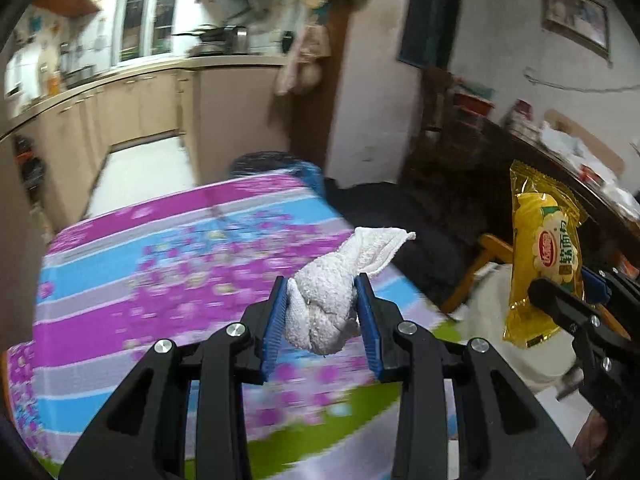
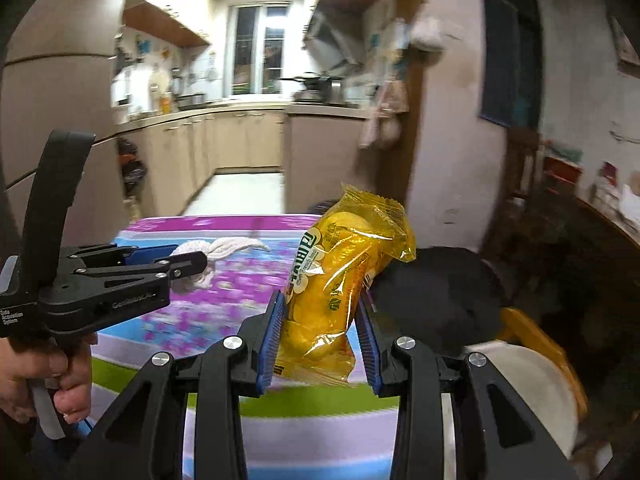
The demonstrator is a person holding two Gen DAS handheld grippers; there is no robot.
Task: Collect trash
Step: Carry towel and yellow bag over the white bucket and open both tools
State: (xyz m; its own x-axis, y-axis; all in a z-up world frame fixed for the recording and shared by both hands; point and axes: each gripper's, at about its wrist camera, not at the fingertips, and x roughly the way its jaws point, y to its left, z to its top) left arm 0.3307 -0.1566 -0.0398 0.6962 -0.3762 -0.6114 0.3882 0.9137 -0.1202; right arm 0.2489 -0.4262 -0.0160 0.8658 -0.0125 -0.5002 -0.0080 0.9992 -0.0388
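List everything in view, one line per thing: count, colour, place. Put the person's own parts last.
cloth: one, white, wadded, between the left gripper's pads, held above the table
packet: one, yellow, clear film, between the right gripper's pads, held upright
table: one, cover striped purple, blue, grey and green with flowers, below both grippers
cabinets: one run, beige, in the kitchen behind the table
window: one, white frame, on the kitchen's far wall
picture: one, dark frame, on the wall at right
chair: one, yellow wood, right of the table
left gripper: one, black with blue pads, closed on the cloth
right gripper: one, black with blue pads, closed on the packet
hand: one, on the left gripper's handle
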